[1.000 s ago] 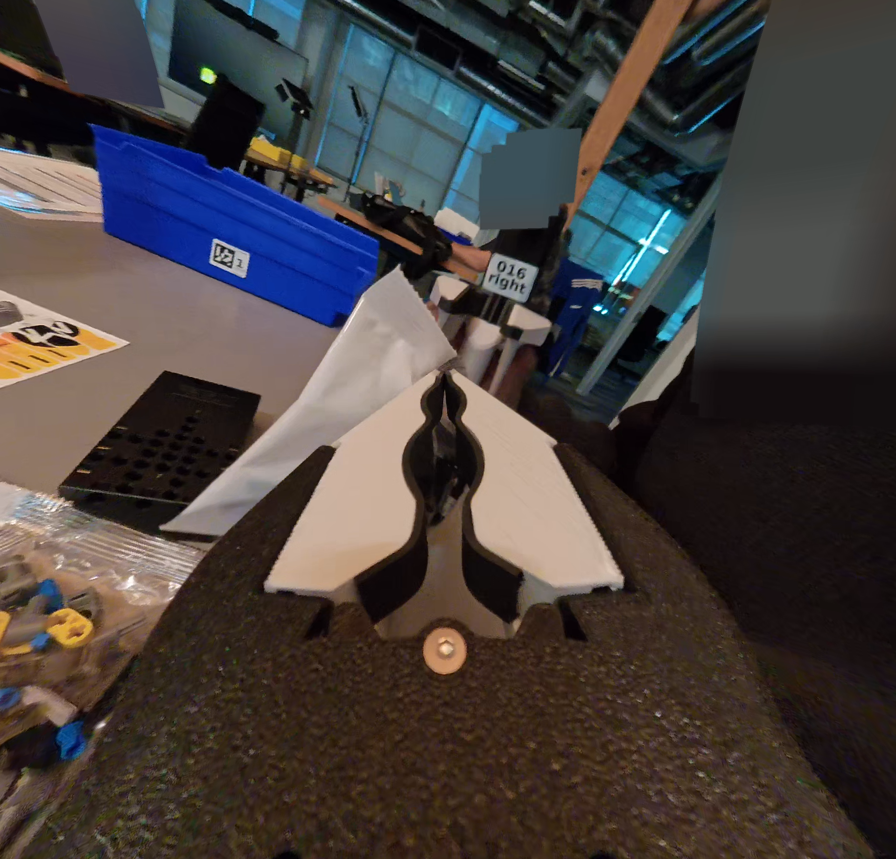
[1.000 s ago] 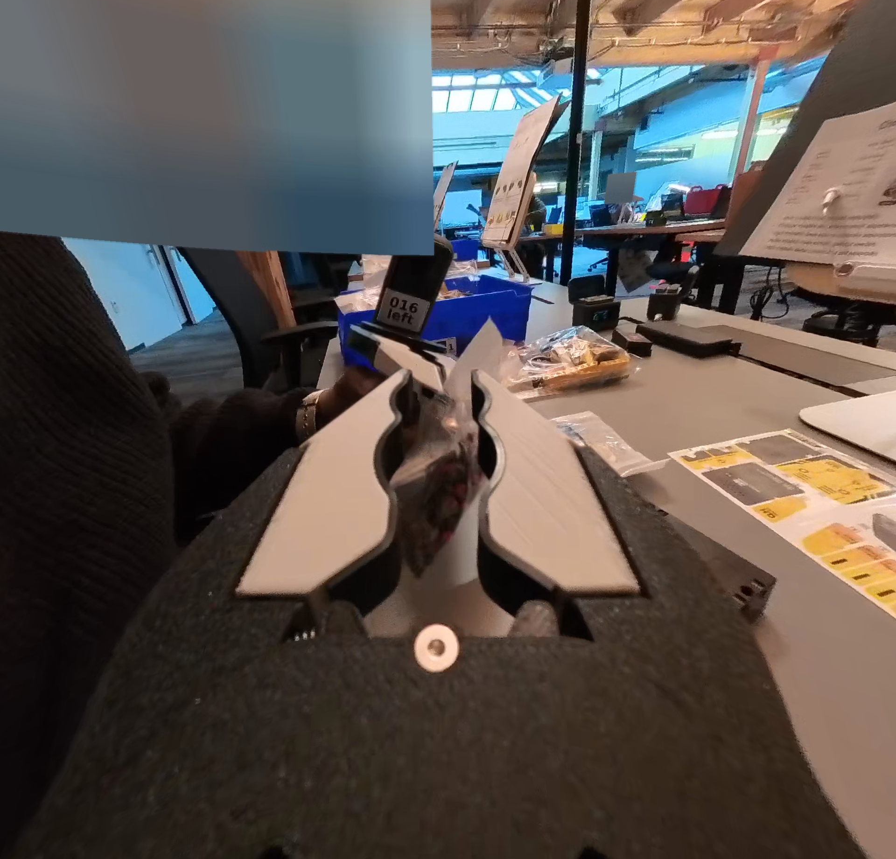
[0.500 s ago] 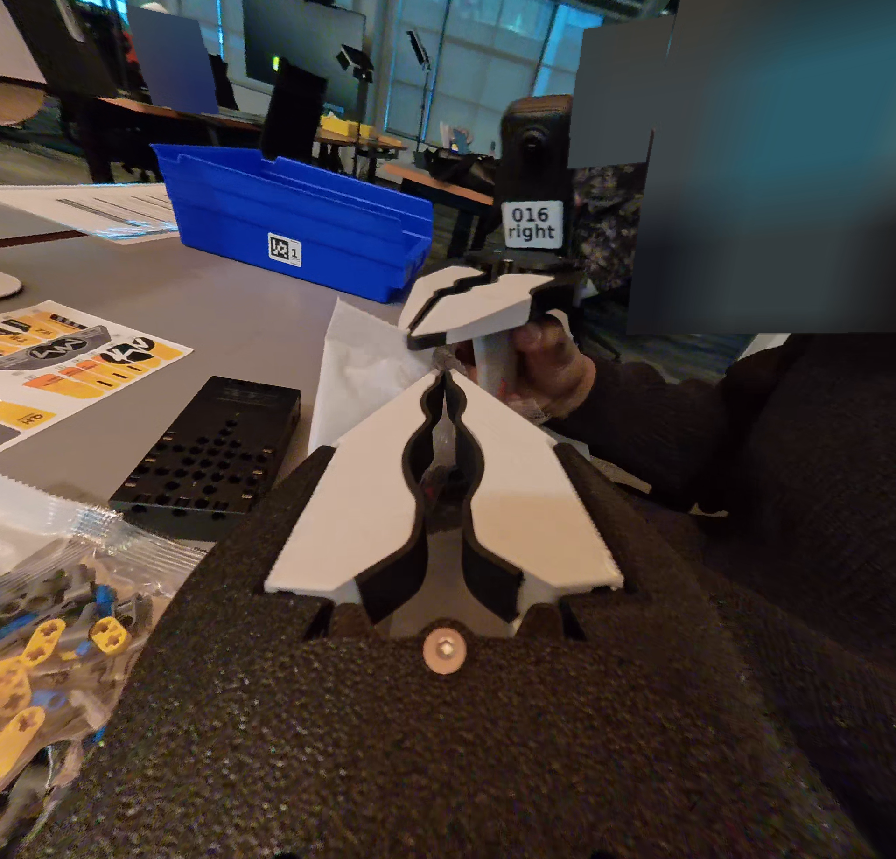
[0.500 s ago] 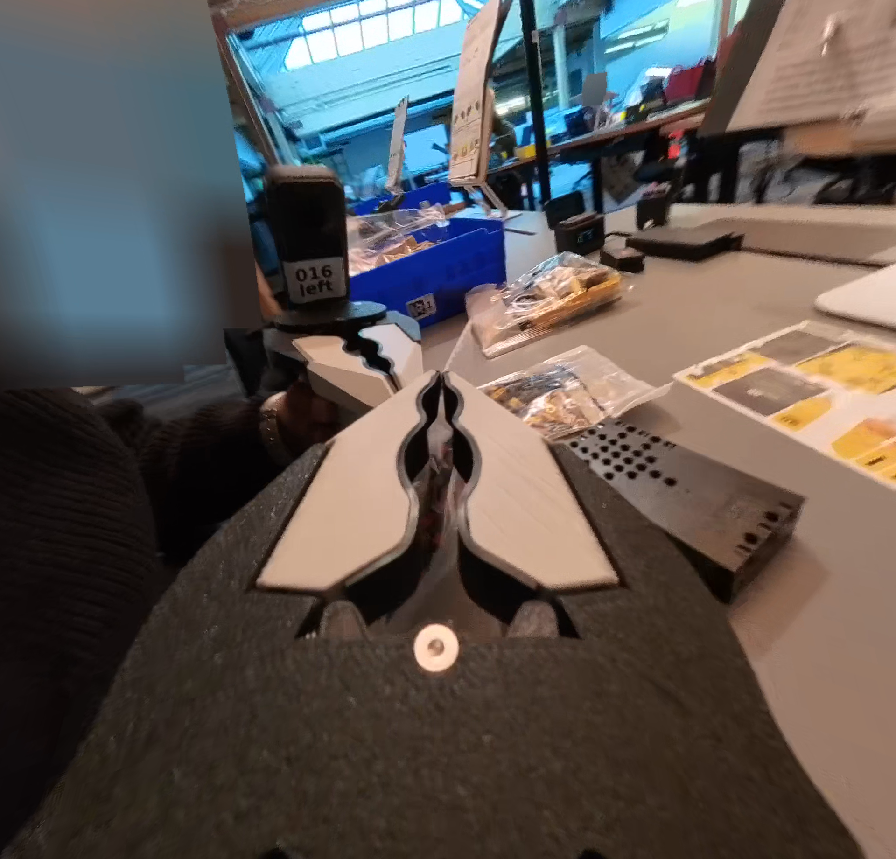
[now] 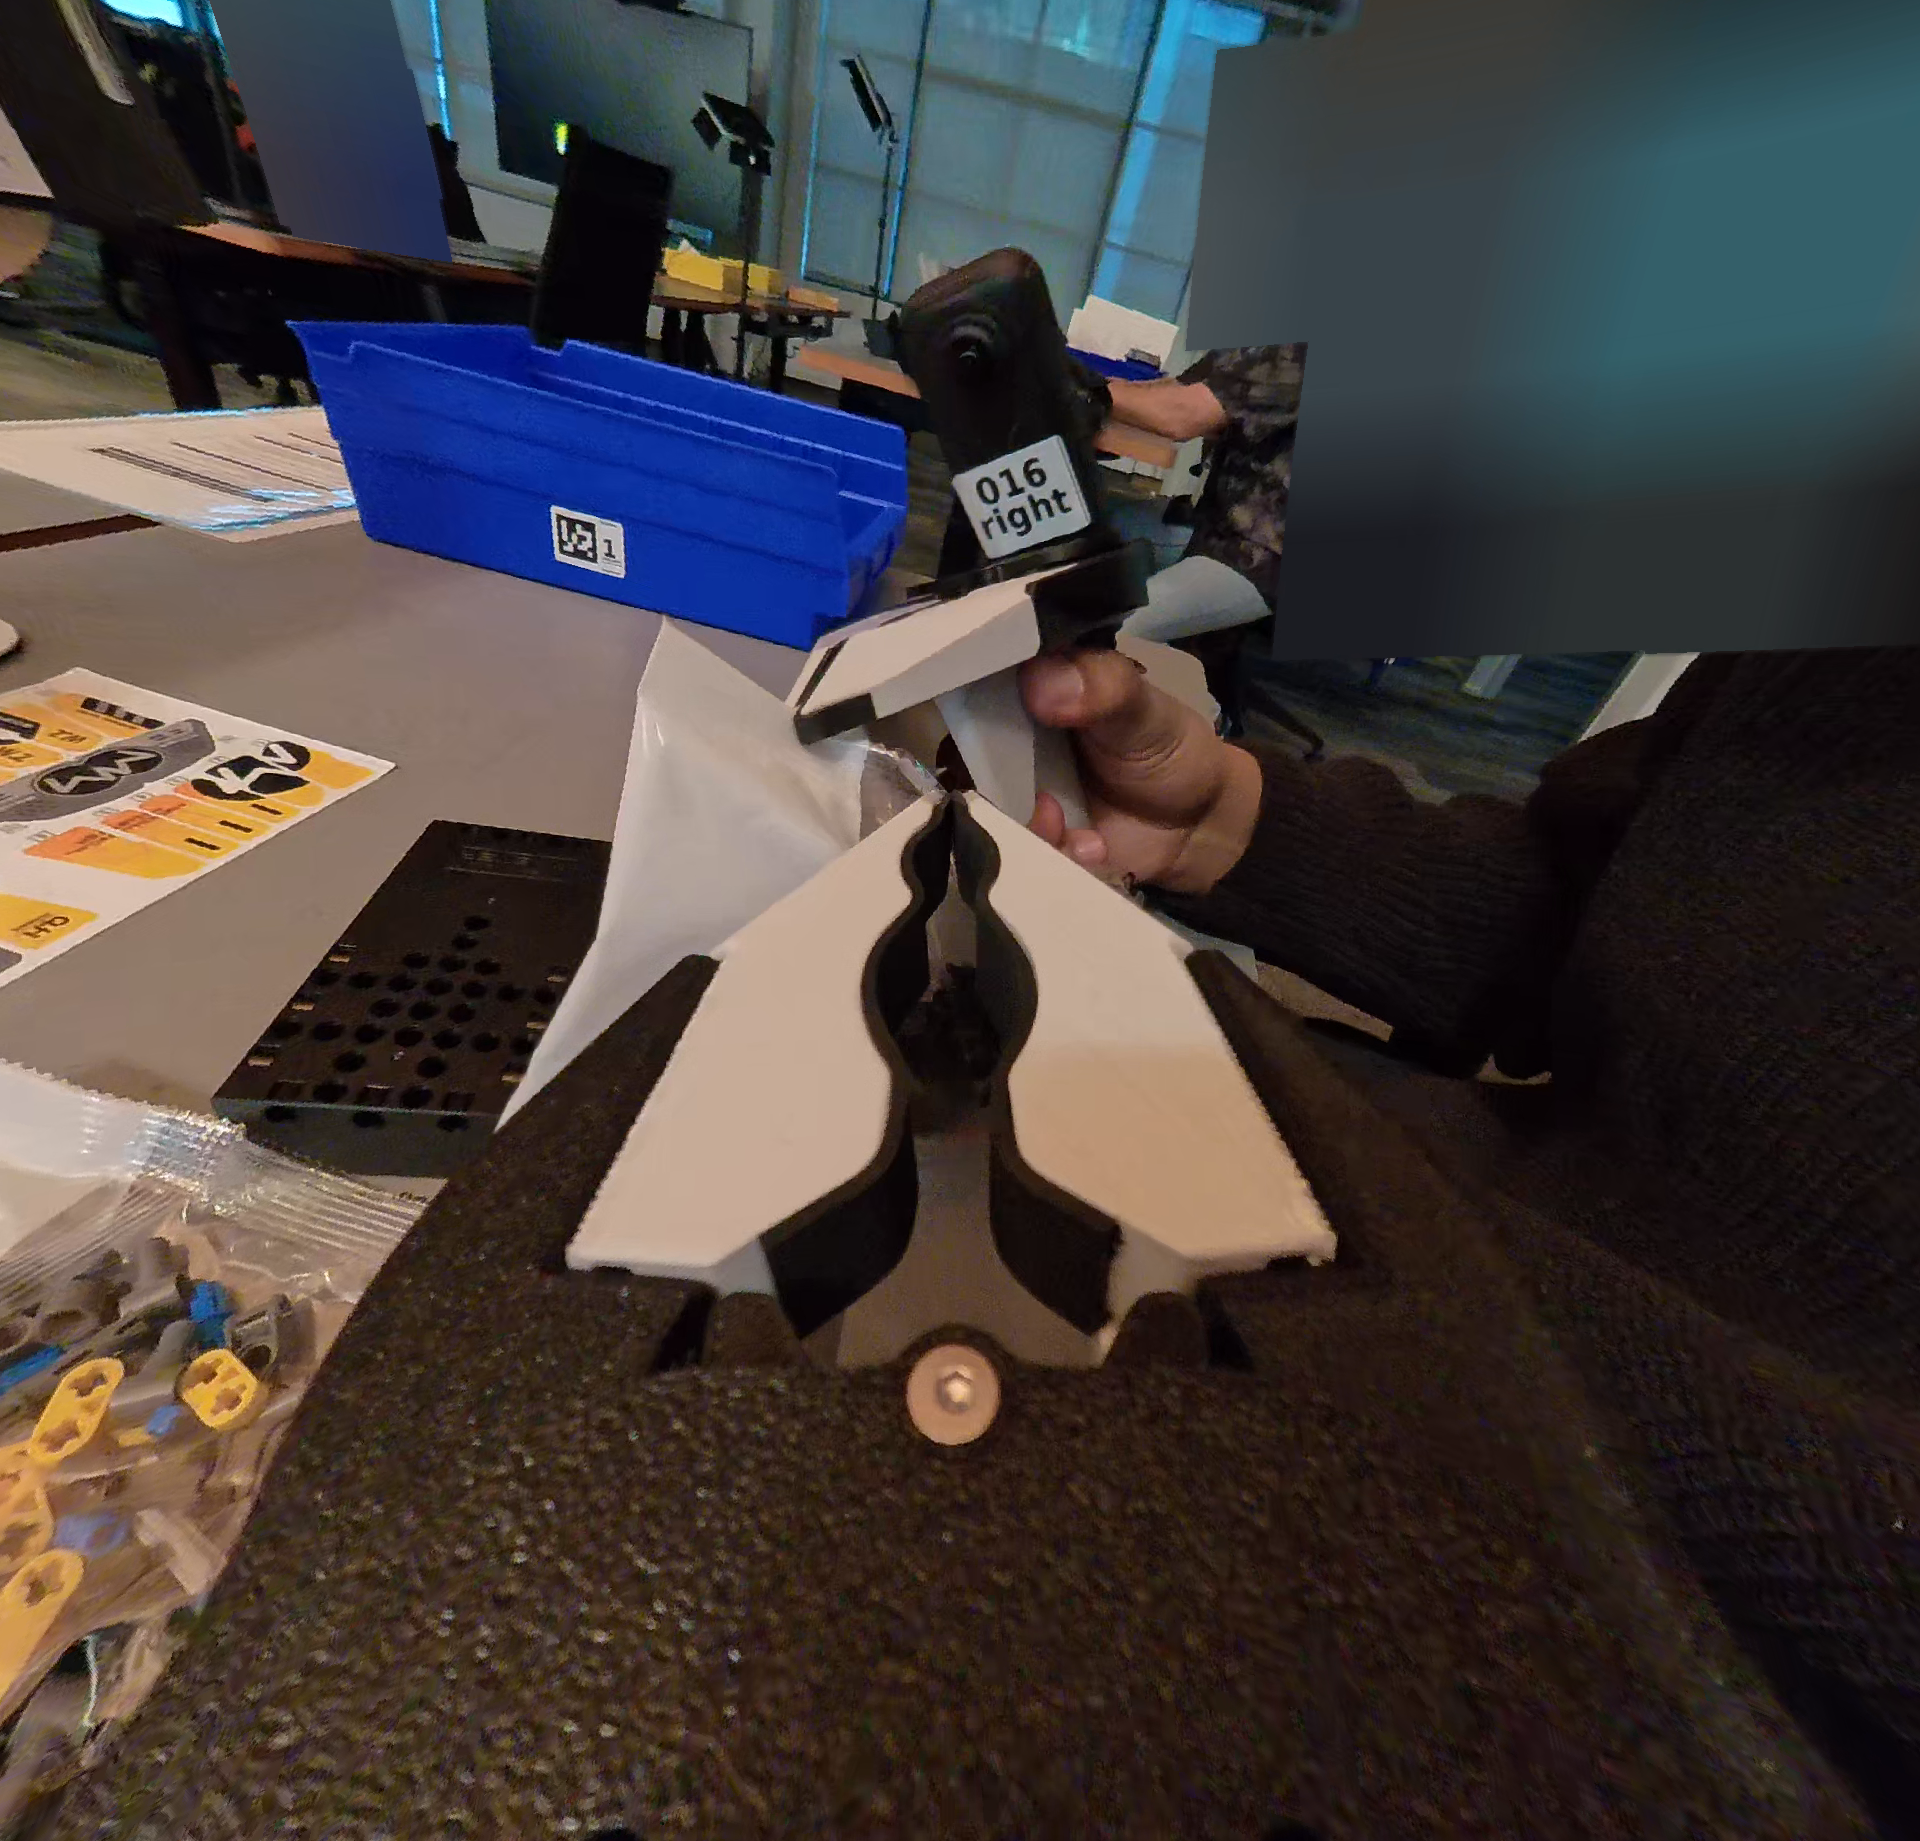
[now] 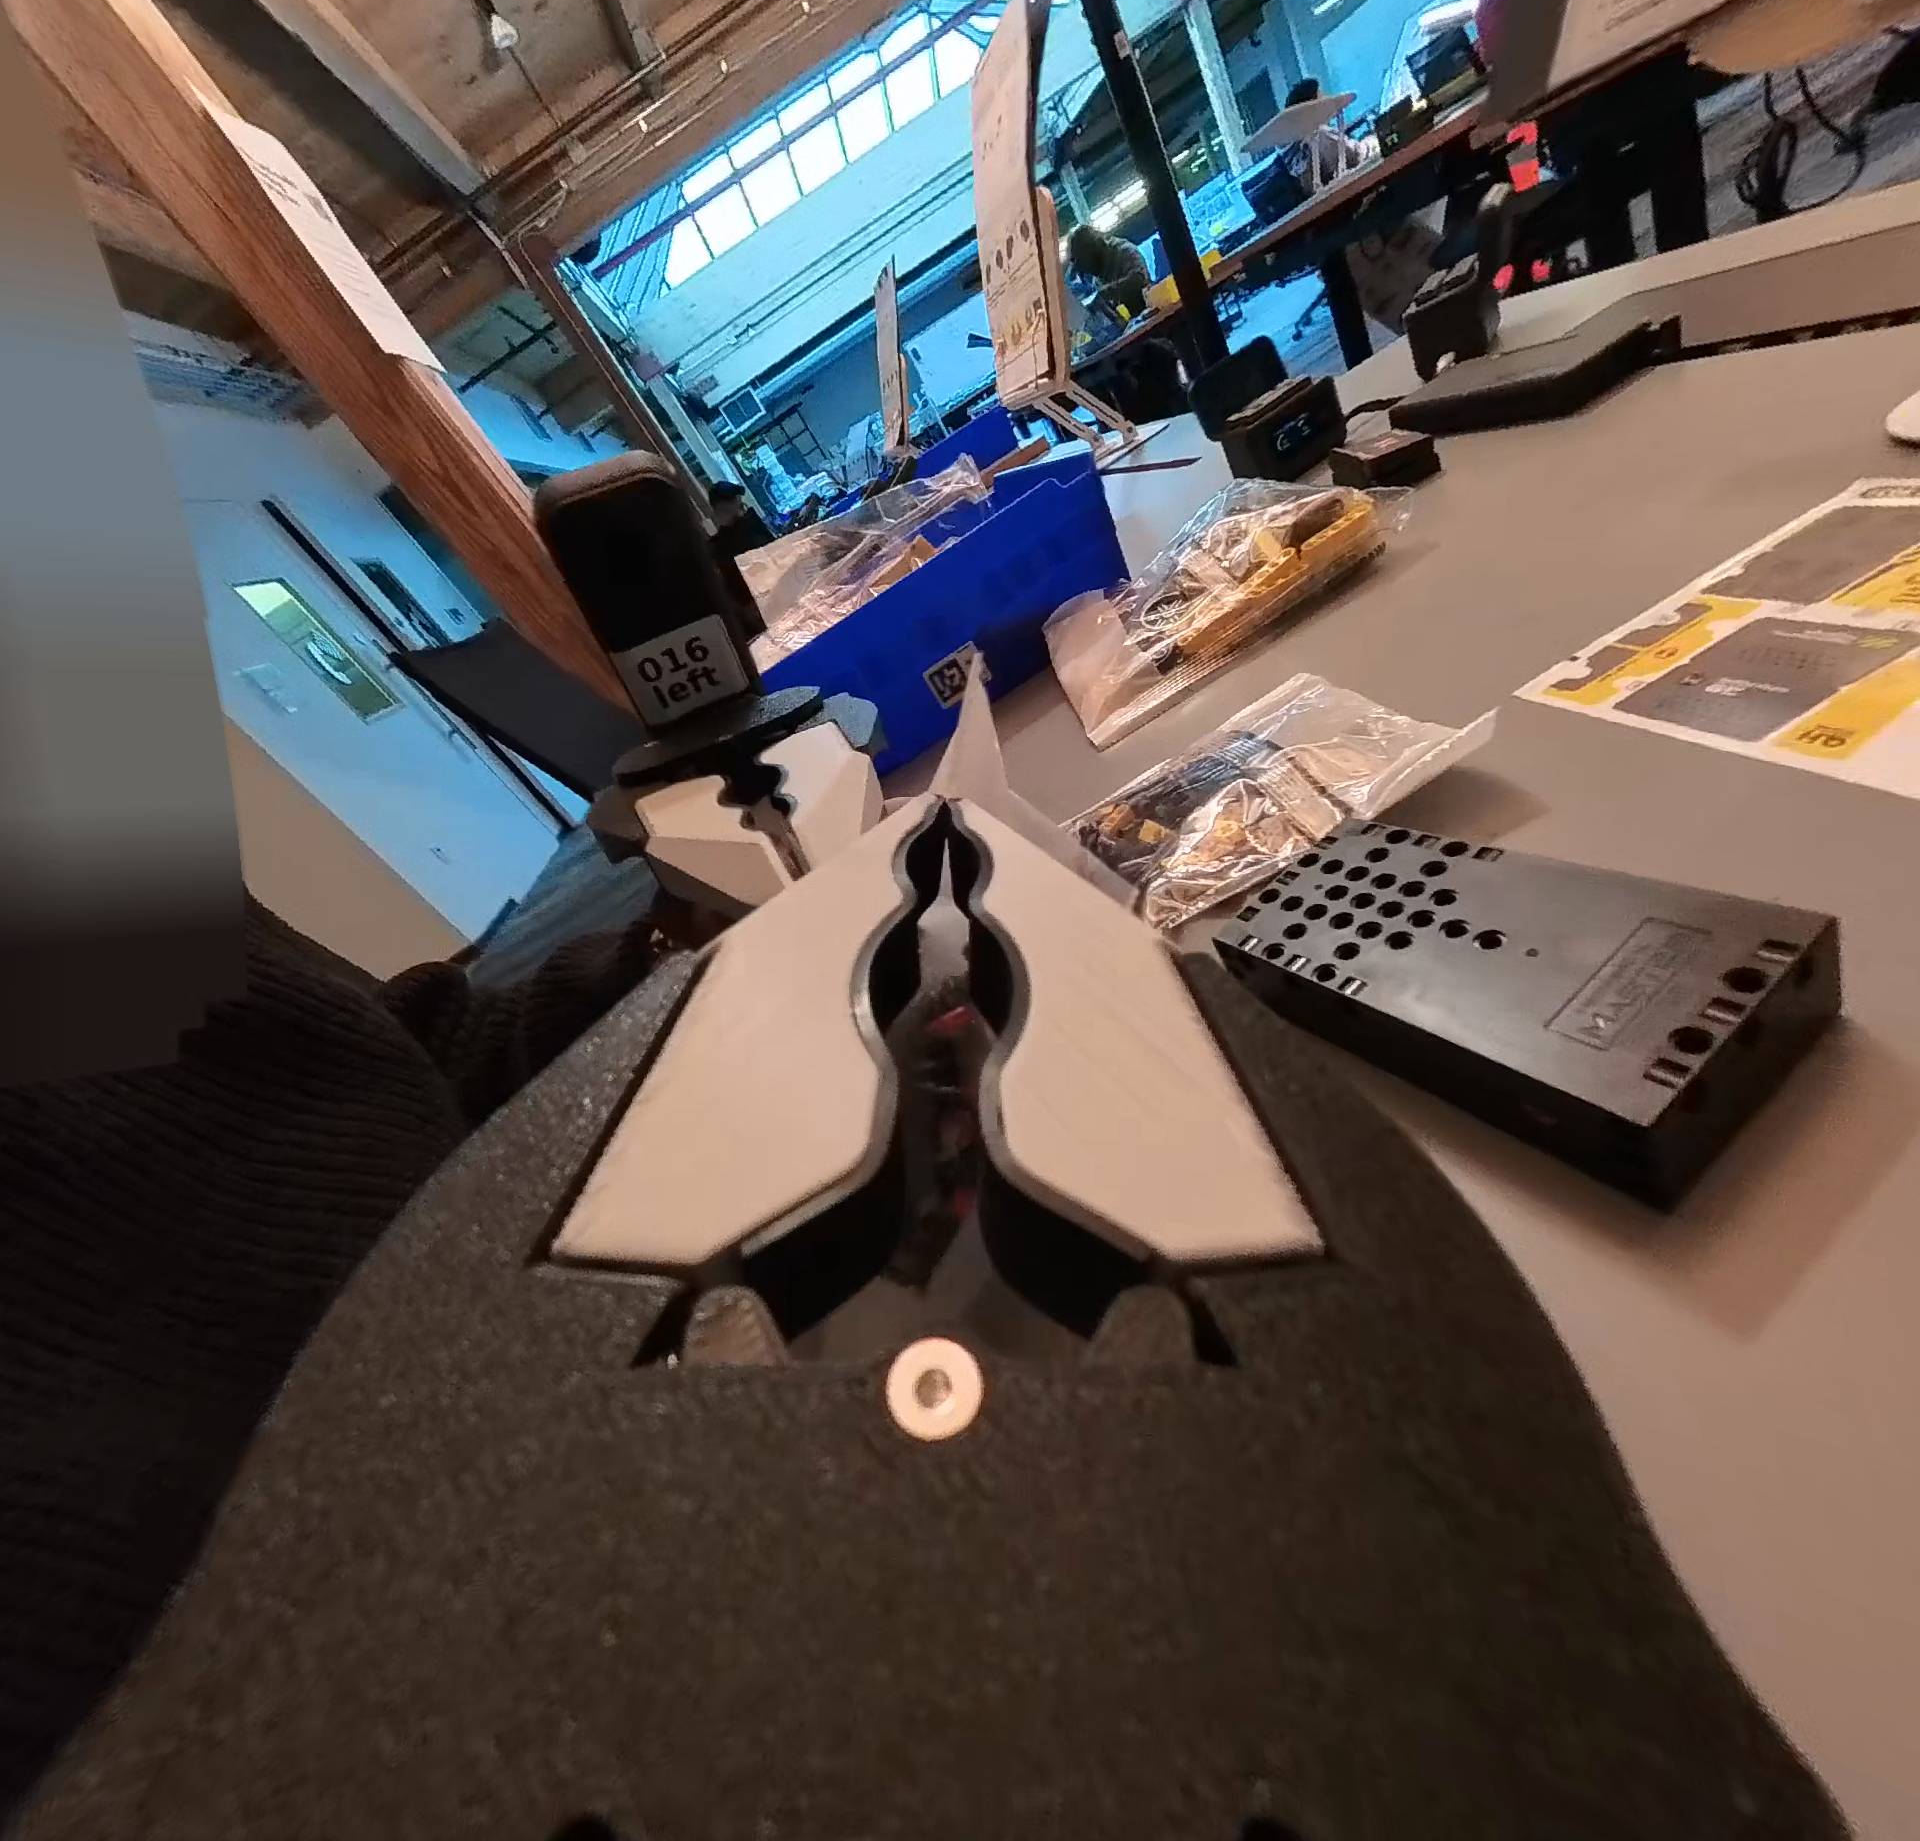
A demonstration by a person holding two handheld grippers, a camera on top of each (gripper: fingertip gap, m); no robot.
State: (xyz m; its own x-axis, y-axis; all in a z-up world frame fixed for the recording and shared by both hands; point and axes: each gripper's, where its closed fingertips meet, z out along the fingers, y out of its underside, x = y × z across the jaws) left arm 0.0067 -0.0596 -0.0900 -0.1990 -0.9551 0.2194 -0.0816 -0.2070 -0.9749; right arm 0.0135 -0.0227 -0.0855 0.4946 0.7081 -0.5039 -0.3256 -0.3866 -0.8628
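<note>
A small plastic bag (image 5: 717,835), white on one side and clear on the other with dark small parts inside, is held up near the table's front edge by both grippers. My left gripper (image 5: 951,804) is shut on one edge of it. My right gripper (image 6: 945,815) is shut on the bag's other edge, and the bag's white corner (image 6: 977,752) sticks up past its tips. In the left wrist view the right gripper (image 5: 831,711) shows just beyond, gripped by a hand. In the right wrist view the left gripper (image 6: 758,815) is close at the left.
A black perforated plate (image 5: 416,1012) (image 6: 1507,981) lies on the grey table. Bags of yellow and blue parts (image 5: 104,1376) (image 6: 1278,804) lie near it. A blue bin (image 5: 623,482) (image 6: 987,586) stands farther back. Printed sheets (image 5: 125,804) (image 6: 1766,648) lie flat. My left and right fingertips are right by each other. The black perforated plate (image 5: 416,1012) lies around 12 cm away from my right fingertips. It turns up in the right wrist view (image 6: 1372,900) as well.
My right gripper's jaws have closed tight on the bag. Both grippers have turned and come close together, each now showing near in the other's view.
</note>
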